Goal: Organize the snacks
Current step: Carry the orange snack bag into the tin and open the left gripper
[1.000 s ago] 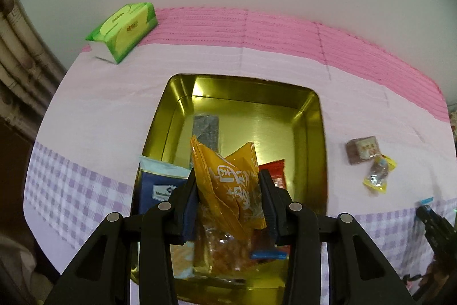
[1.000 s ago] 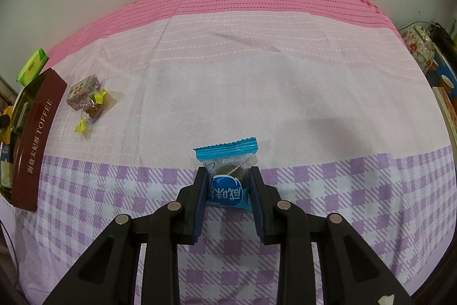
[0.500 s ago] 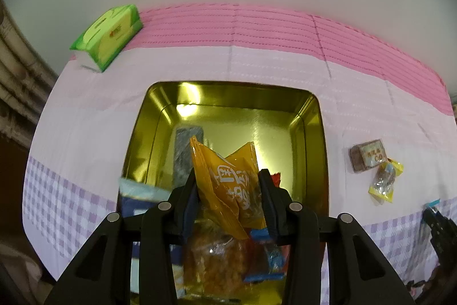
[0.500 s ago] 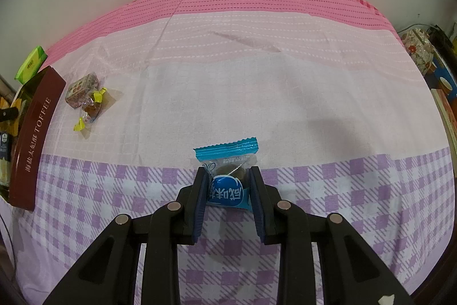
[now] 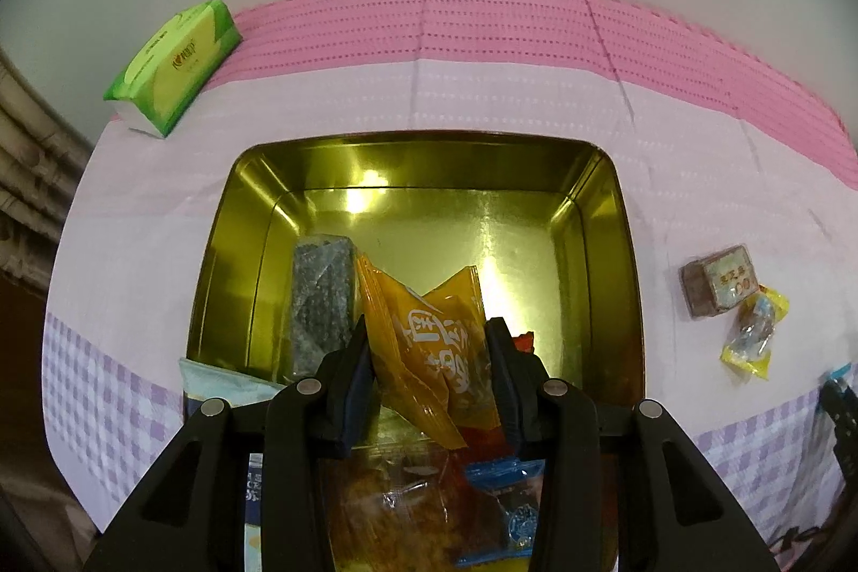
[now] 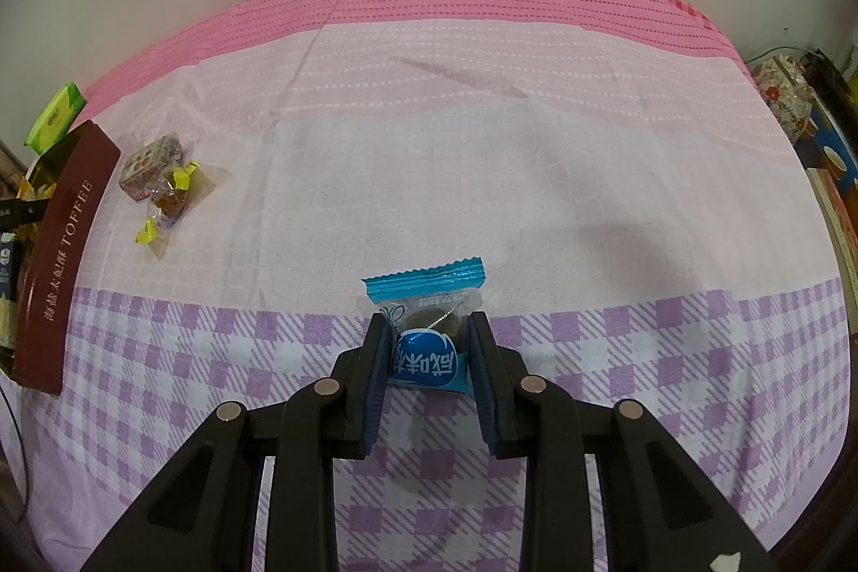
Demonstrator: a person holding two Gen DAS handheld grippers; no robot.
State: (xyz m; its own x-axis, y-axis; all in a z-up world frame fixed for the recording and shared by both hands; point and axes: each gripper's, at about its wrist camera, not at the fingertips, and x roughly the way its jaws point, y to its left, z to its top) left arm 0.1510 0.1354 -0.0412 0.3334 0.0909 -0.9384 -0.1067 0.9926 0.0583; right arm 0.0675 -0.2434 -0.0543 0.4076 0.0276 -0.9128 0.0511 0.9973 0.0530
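Here, left to right:
Tissue pack [image 5: 174,62]: far left corner of the bench.
Gold tin [image 5: 252,250]: near the bench's left edge.
Left tool [image 5: 429,379]: clamped on an orange snack bag [image 5: 429,341] above the tin.
Right tool [image 6: 429,357]: gripping a blue candy packet [image 6: 426,298] by the near edge.

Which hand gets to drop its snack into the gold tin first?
Probably the left. The left gripper holds the orange packet right over the gold tin. The right gripper holds the blue candy over the tablecloth, away from it.
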